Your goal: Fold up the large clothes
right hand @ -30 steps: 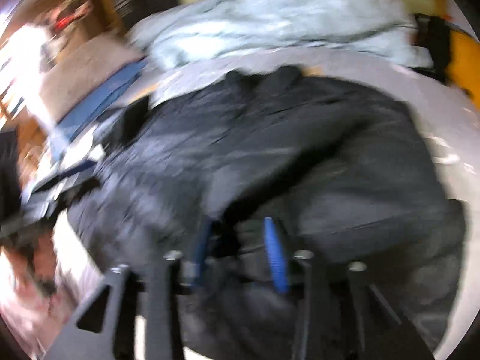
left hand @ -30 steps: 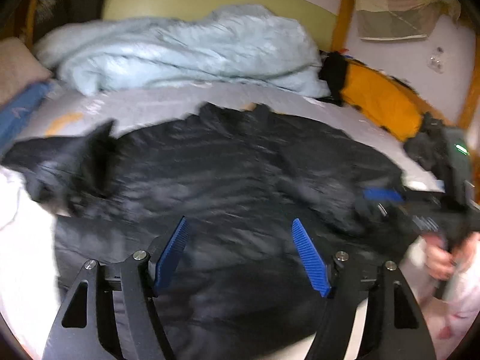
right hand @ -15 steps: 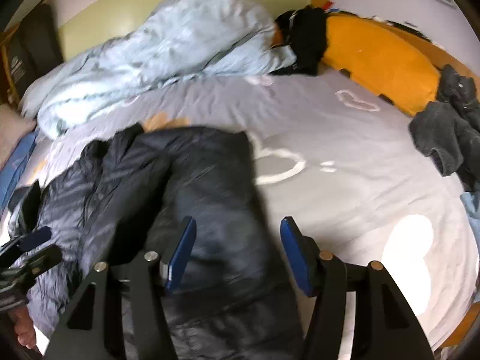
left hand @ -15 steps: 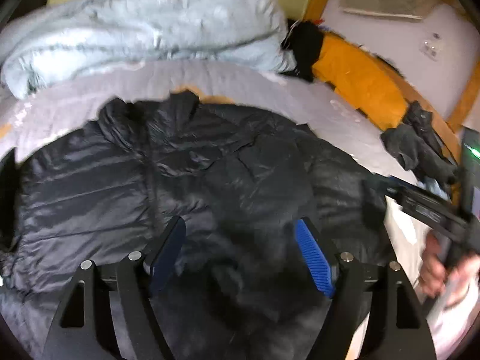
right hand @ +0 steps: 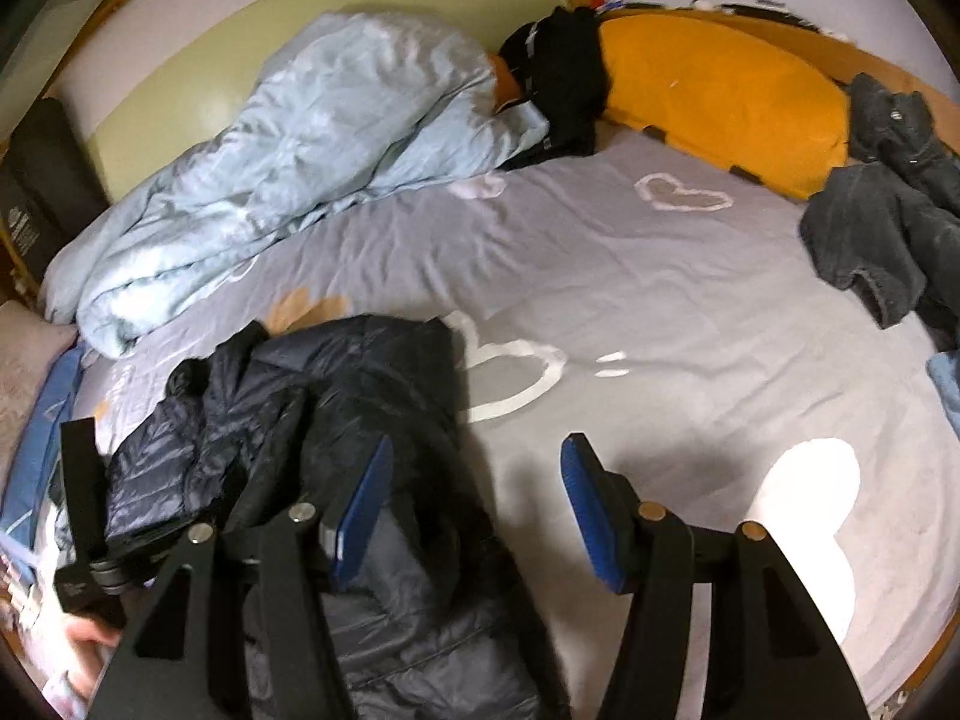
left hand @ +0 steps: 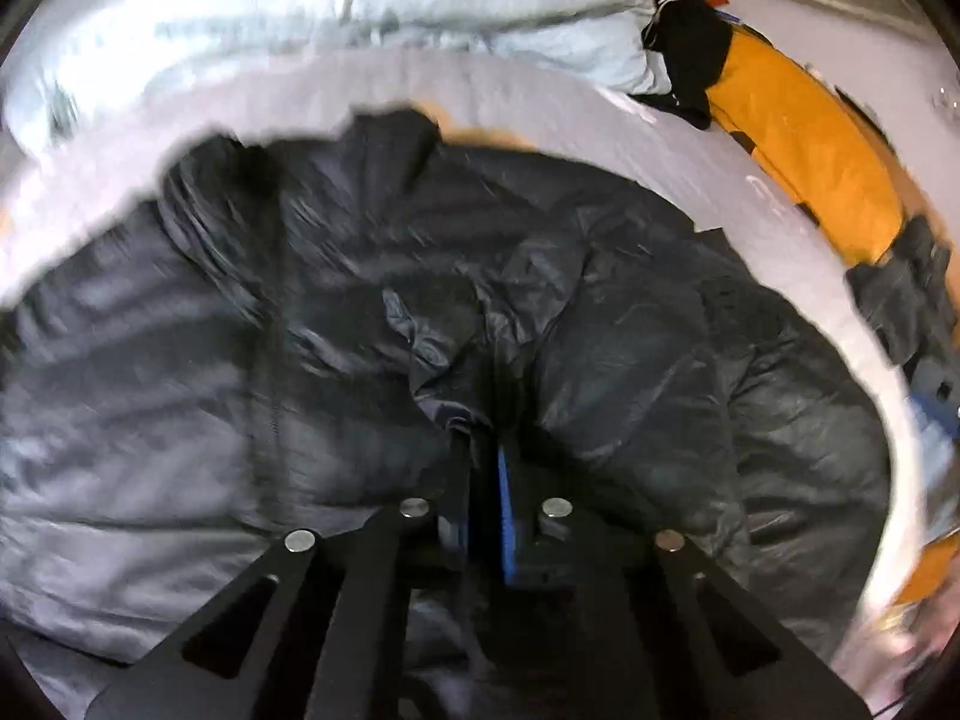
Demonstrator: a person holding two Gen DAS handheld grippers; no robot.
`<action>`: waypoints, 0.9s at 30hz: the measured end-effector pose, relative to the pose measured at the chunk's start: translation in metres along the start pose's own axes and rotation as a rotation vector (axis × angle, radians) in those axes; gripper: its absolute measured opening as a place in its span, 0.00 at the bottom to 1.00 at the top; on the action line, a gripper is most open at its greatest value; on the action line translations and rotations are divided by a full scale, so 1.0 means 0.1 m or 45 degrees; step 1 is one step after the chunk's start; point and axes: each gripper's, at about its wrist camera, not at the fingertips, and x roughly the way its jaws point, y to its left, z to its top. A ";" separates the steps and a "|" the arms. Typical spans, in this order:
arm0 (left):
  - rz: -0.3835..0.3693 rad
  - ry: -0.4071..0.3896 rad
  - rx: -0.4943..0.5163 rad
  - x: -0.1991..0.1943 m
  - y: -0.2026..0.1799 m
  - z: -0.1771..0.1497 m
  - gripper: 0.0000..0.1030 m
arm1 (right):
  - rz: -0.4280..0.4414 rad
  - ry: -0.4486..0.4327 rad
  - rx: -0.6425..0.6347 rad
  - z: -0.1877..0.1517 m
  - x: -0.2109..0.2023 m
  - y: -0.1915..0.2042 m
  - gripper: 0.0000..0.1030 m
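Observation:
A large black puffer jacket (left hand: pixel 300 372) lies spread on the grey bed sheet (left hand: pixel 540 120), collar towards the far side. My left gripper (left hand: pixel 480 468) is shut on a bunched fold of the jacket near its middle. In the right wrist view the jacket (right hand: pixel 372 420) lies at the lower left with one side folded over. My right gripper (right hand: pixel 474 492) is open and empty, its left finger over the jacket's right edge and its right finger over the bare sheet (right hand: pixel 660 300). The left gripper's body (right hand: pixel 84 516) shows at the far left.
A light blue duvet (right hand: pixel 300 150) is heaped at the far side of the bed. An orange cushion (right hand: pixel 720 96) with a black garment (right hand: pixel 558 78) lines the far right. Dark grey clothes (right hand: pixel 882 228) lie at the right edge. A pillow (right hand: pixel 24 372) sits at the left.
My left gripper has closed from wide open onto a fold of the jacket. My right gripper let go of the jacket about a second ago and stays open near its right edge.

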 end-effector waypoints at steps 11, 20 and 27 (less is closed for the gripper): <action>0.776 -0.220 -0.089 -0.83 0.98 -0.29 0.03 | -0.034 -0.014 -0.085 -0.04 -0.04 0.07 0.58; 0.486 -0.126 -0.372 -1.05 1.66 -1.01 0.24 | 0.016 0.042 -0.188 -0.21 0.01 0.27 0.58; 0.327 -0.231 -0.161 -1.19 1.44 -0.76 0.62 | 0.231 0.122 -0.247 -0.28 0.11 0.43 0.66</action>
